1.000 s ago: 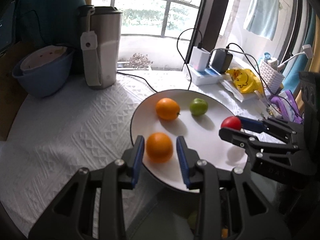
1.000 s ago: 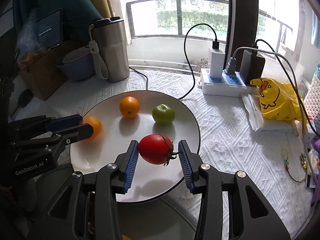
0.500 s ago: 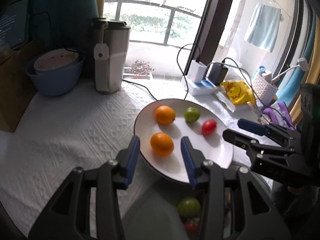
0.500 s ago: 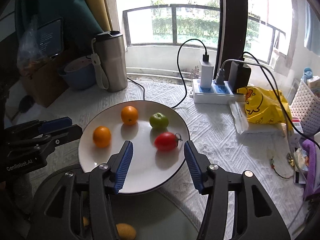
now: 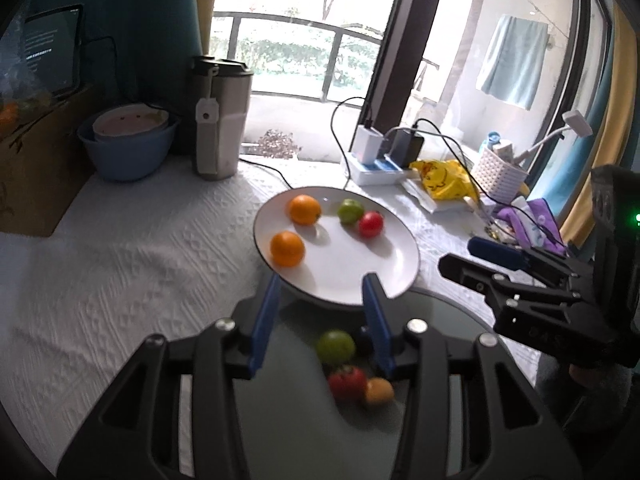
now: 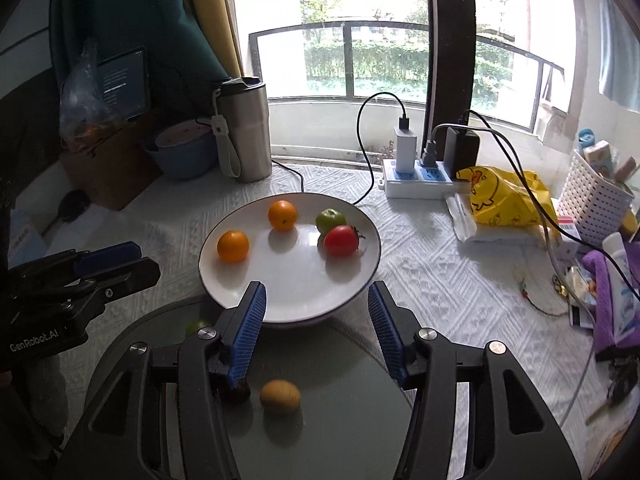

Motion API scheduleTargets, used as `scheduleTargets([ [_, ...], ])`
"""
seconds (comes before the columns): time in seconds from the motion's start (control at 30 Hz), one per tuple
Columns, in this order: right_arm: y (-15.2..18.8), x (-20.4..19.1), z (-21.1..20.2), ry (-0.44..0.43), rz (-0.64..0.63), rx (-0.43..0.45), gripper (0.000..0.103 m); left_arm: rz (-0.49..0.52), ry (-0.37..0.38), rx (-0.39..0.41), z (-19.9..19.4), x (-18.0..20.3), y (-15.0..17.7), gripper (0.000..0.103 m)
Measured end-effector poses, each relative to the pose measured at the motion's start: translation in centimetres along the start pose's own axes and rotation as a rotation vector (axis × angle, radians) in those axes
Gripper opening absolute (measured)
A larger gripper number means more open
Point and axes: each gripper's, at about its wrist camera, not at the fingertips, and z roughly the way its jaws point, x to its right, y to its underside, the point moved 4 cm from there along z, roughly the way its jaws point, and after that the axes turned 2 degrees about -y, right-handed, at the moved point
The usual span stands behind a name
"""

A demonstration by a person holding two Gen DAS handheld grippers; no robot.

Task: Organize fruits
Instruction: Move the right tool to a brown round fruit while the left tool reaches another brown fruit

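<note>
A white plate (image 6: 352, 280) (image 5: 400, 264) holds two oranges (image 6: 233, 245) (image 6: 282, 215), a green fruit (image 6: 329, 219) and a red tomato (image 6: 341, 240). My left gripper (image 5: 320, 320) is open and empty, hovering over a dark glass surface (image 5: 304, 412) with a green fruit (image 5: 335, 347), a red tomato (image 5: 347, 382) and a yellow-orange fruit (image 5: 378, 391). My right gripper (image 6: 316, 320) is open and empty, behind the plate's near rim, above a brownish fruit (image 6: 280, 395). The oranges (image 5: 287, 248) (image 5: 305, 209) and tomato (image 5: 371, 224) also show in the left wrist view.
A steel tumbler (image 6: 244, 132) and a blue bowl (image 6: 182, 152) stand at the back left. A power strip with chargers (image 6: 420, 176), a yellow bag (image 6: 504, 200), a white basket (image 6: 592, 196) and clutter lie at the right. A white cloth (image 5: 120, 264) covers the table.
Both grippers let go of their fruit, opened wide and pulled back and up from the plate. The orange and the red tomato now rest on the plate.
</note>
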Motion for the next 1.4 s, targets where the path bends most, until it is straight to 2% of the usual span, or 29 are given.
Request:
scheduleTargets([
  [0.57,5.1,1.0,-0.9,-0.031,0.040,-0.044,0.056,-0.012,0.003,-0.079,-0.1,2.9,6.0,0.045],
  [0.83,5.9,0.3,0.2,-0.095,0.023,-0.081,0.056,0.033,0.026,-0.141,1.1,4.8,7.9,0.045],
  [1.0,6.3,0.0,0.9,-0.132,0.024,-0.109,0.056,0.055,0.013,-0.153,1.7,5.3,8.0,0.044],
  [1.13,6.4,-0.2,1.3,-0.153,0.017,-0.132,0.048,0.059,0.001,-0.163,2.2,5.2,8.0,0.044],
  [1.23,6.3,-0.4,1.8,-0.164,0.012,-0.145,0.047,0.066,-0.011,-0.173,2.6,5.1,7.9,0.043],
  [1.4,6.1,-0.5,2.5,-0.178,0.005,-0.158,0.040,0.065,-0.021,-0.182,3.1,4.7,7.9,0.036],
])
